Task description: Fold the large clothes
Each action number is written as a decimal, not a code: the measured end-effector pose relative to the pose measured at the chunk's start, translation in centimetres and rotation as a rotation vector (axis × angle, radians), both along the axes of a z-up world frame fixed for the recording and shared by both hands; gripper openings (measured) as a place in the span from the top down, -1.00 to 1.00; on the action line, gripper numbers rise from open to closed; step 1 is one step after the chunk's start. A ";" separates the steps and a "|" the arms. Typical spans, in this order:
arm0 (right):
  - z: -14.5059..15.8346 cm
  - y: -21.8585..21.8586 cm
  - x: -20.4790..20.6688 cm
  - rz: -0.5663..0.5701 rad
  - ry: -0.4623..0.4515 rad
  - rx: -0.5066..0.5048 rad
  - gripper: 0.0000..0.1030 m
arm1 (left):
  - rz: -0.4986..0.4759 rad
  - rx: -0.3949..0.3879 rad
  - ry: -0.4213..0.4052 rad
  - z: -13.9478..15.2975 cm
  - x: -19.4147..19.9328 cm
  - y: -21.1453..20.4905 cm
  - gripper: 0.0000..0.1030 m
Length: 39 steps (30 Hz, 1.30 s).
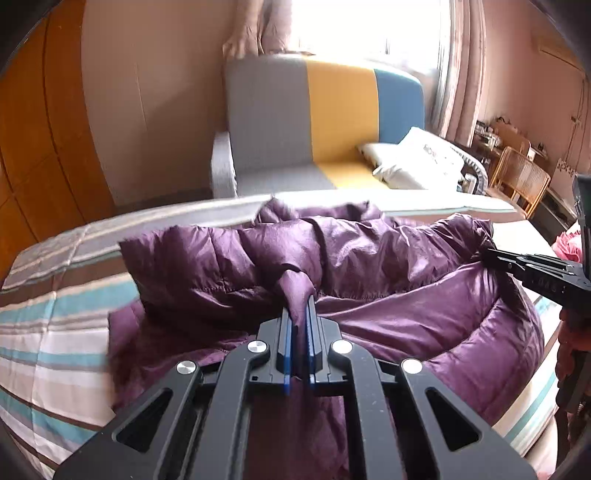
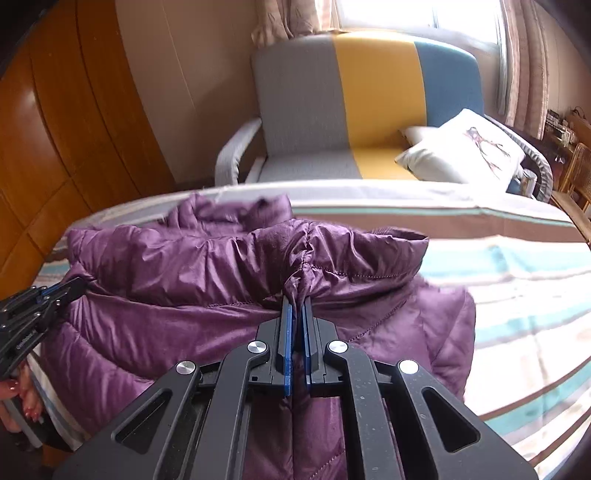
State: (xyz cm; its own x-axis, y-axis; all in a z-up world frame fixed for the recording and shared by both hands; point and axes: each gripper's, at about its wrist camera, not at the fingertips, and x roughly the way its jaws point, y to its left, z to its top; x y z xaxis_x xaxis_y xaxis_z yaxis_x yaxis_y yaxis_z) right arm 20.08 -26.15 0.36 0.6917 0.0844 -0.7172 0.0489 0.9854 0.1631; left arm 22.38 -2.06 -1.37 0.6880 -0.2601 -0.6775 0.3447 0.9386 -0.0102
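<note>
Both grippers — left (image 1: 300, 295), right (image 2: 296, 299) — pinch folds of the purple jacket (image 1: 369, 258), apparently its near edge, so it lifts evenly over the bed (image 1: 55, 332).

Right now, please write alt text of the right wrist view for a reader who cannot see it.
The right gripper is shut on a pinch of a purple jacket that lies on a striped bed. The left gripper holds the jacket at the picture's left edge. Behind stand a sofa with a pillow and a bright window.
</note>
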 end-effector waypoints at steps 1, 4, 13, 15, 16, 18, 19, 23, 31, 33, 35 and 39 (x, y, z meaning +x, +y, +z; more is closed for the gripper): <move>0.4 0.0 0.3 0.001 -0.005 -0.001 0.91 | 0.001 0.001 -0.003 0.4 0.3 0.0 0.90; 0.7 -0.1 1.6 0.008 -0.003 -0.006 0.91 | 0.011 0.021 0.001 0.5 1.6 -0.1 0.89; -2.6 -0.4 6.0 0.027 0.078 -0.049 0.91 | 0.010 0.100 0.063 -2.8 6.2 -1.7 0.87; -3.5 -0.7 6.7 0.024 0.085 -0.033 0.91 | 0.009 0.102 0.073 -3.5 6.9 -1.9 0.86; -3.9 -0.8 6.9 0.022 0.091 -0.030 0.91 | 0.007 0.104 0.077 -3.8 7.2 -2.2 0.84; -4.8 -0.8 7.4 0.025 0.101 -0.041 0.91 | -0.001 0.103 0.088 -4.4 7.7 -2.3 0.81; -5.3 -0.8 7.6 0.025 0.104 -0.055 0.91 | -0.003 0.092 0.096 -4.8 7.9 -2.2 0.75; -7.6 -1.1 7.4 0.010 0.078 -0.035 0.89 | 0.022 -0.006 0.126 -6.9 8.9 -1.0 0.60; -8.3 -1.1 6.5 0.004 0.027 -0.029 0.89 | 0.022 -0.022 0.050 -8.3 7.7 -1.0 0.59; -8.1 -1.2 6.5 0.003 0.024 -0.027 0.88 | 0.024 -0.014 0.049 -7.9 7.3 -1.0 0.47; -7.9 -1.1 6.2 0.004 0.019 -0.031 0.87 | 0.036 -0.003 0.040 -7.4 6.8 -0.7 0.27; -7.2 -1.3 5.5 -0.005 0.005 -0.040 0.87 | 0.057 -0.023 0.027 -6.2 5.6 0.8 0.06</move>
